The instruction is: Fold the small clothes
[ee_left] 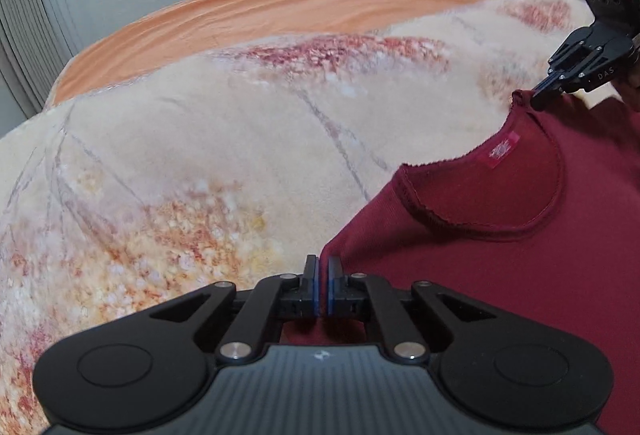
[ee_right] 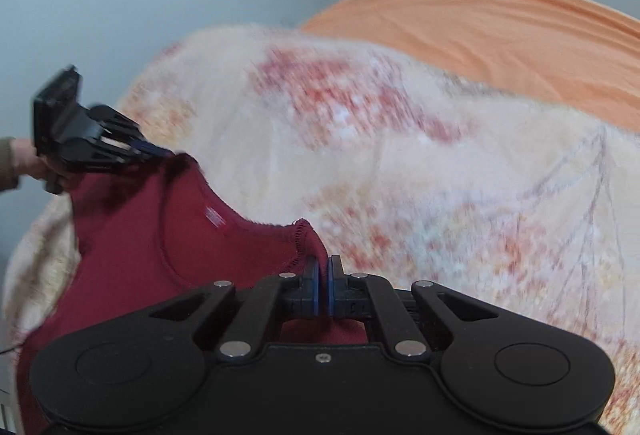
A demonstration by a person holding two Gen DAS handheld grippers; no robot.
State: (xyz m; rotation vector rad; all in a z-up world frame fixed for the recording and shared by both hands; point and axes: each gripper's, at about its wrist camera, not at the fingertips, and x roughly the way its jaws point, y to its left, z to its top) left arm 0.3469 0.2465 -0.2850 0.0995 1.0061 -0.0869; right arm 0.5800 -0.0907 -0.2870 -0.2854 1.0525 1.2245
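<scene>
Step in hand: one red top (ee_left: 520, 275), laid on one blanket (ee_left: 200, 155), is pinched at both shoulders; left gripper (ee_left: 323, 267) and right gripper (ee_right: 323, 267) are each pressed together on fabric; next, an even lift and fold seems called for; two grippers counted.

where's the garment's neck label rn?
The label sits inside the back of the red top's neckline, right of centre in the left wrist view, between the two grippers pinching the shoulders.
</scene>
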